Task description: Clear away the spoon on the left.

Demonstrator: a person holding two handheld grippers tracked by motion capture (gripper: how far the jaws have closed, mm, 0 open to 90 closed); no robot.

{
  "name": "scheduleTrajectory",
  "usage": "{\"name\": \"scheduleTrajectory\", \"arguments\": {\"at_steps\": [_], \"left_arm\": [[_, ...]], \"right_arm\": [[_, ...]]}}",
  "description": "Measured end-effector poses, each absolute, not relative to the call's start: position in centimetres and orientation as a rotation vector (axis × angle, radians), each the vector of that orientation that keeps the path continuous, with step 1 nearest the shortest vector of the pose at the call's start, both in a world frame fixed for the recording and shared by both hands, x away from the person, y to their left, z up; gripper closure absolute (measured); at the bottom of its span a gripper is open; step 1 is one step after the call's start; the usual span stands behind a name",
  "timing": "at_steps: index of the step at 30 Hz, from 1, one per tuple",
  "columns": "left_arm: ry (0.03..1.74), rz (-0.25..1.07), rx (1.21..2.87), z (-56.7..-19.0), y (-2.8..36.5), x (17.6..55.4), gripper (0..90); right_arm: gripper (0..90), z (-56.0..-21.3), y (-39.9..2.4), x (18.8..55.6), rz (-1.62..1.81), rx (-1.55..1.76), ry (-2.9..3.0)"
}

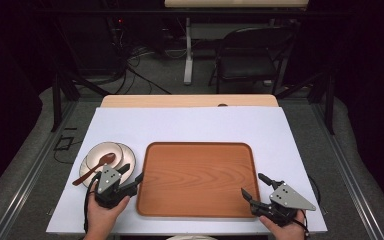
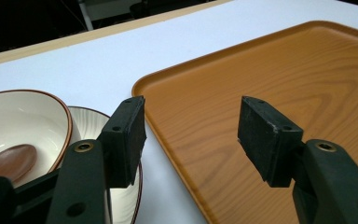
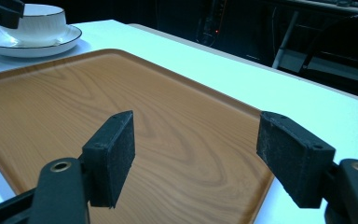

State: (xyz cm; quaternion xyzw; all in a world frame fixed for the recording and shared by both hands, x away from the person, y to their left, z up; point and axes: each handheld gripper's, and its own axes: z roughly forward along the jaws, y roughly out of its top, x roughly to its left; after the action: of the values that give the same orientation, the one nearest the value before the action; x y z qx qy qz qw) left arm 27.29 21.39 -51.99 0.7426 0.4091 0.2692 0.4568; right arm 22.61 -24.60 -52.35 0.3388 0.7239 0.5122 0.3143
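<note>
A wooden tray (image 1: 196, 145) lies empty on the middle of the white mat. To its left a white bowl (image 1: 101, 151) sits on a white plate (image 1: 128, 156), with a brown wooden spoon (image 1: 94, 169) resting in the bowl. My left gripper (image 1: 132, 172) stands open at the tray's left edge, just in front of the plate, holding nothing. My right gripper (image 1: 252, 184) stands open over the tray's near right corner, also holding nothing. In the left gripper view the open left gripper (image 2: 191, 126) frames the tray (image 2: 284, 84), with the bowl (image 2: 23, 116) and spoon (image 2: 7, 161) at left. The right gripper (image 3: 196, 135) looks across the tray (image 3: 98, 102) toward the bowl (image 3: 39, 21).
The white mat (image 1: 190, 125) covers a wooden table (image 1: 190, 100). A dark folding chair (image 1: 252, 55), a desk leg (image 1: 188, 50) and cables stand on the floor beyond the table. Bare mat runs behind and to the right of the tray.
</note>
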Motion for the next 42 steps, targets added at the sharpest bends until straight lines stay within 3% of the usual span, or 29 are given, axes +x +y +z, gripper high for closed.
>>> {"name": "scheduleTrajectory", "arguments": {"at_steps": [14,33,42], "left_arm": [[1.002,0.679,1.833,-51.4,21.3,26.3,45.3],[1.186,0.648,1.808,-49.4,23.9,26.0,76.9],[1.236,0.661,1.806,-49.1,25.2,25.5,86.7]], "right_arm": [[27.5,-52.2,-24.4,22.4,1.345,0.871,1.906],[27.5,-52.2,-24.2,22.3,1.342,0.885,1.902],[27.5,-52.3,-24.2,22.4,1.339,0.884,1.904]]}}
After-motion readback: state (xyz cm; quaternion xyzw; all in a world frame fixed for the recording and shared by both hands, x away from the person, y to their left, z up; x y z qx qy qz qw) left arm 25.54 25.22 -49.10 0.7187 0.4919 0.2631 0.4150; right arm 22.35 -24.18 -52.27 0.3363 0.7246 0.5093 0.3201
